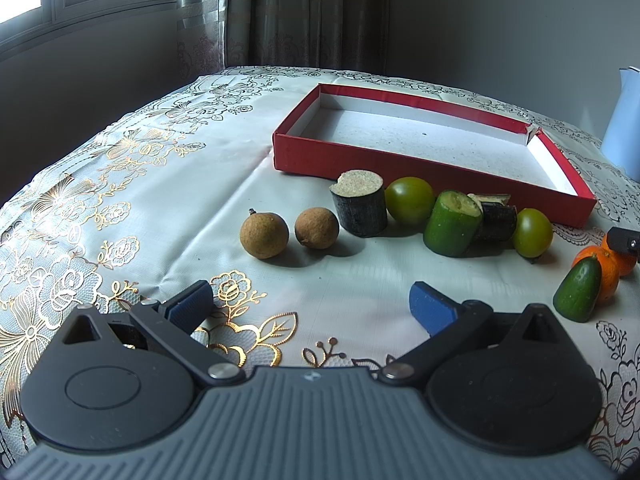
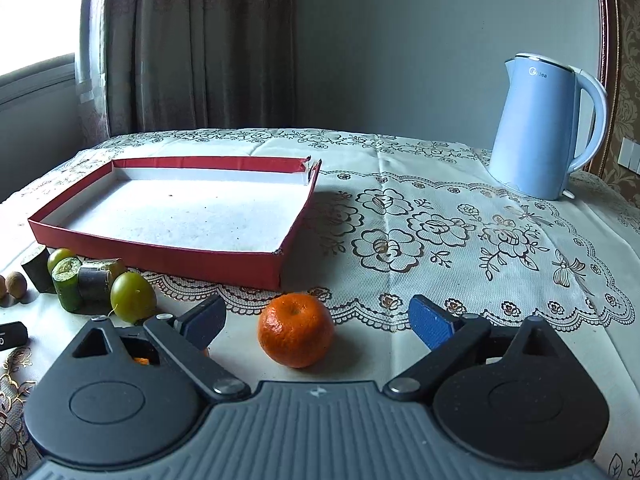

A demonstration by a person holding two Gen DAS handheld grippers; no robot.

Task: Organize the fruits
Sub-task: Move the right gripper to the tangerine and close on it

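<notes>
A shallow red box (image 1: 360, 158) with a white inside stands empty at the back; it also shows in the right wrist view (image 2: 160, 258). In front of it lie two brown longans (image 1: 264, 235), a dark cut cylinder (image 1: 363, 208), two green round fruits (image 1: 410, 202), a cut cucumber piece (image 1: 452, 224) and a second dark piece (image 1: 498, 220). My left gripper (image 1: 310, 304) is open, empty, short of the longans. My right gripper (image 2: 318, 320) is open with a tangerine (image 2: 296, 330) on the cloth between its fingers, untouched. Tangerines (image 1: 606, 268) and a cucumber end (image 1: 578, 290) sit far right.
A light blue electric kettle (image 2: 538, 128) stands at the back right of the table. The table has a white floral cloth (image 2: 440, 232). Curtains and a window are behind. The other gripper's black tip (image 2: 12, 336) shows at the left edge of the right wrist view.
</notes>
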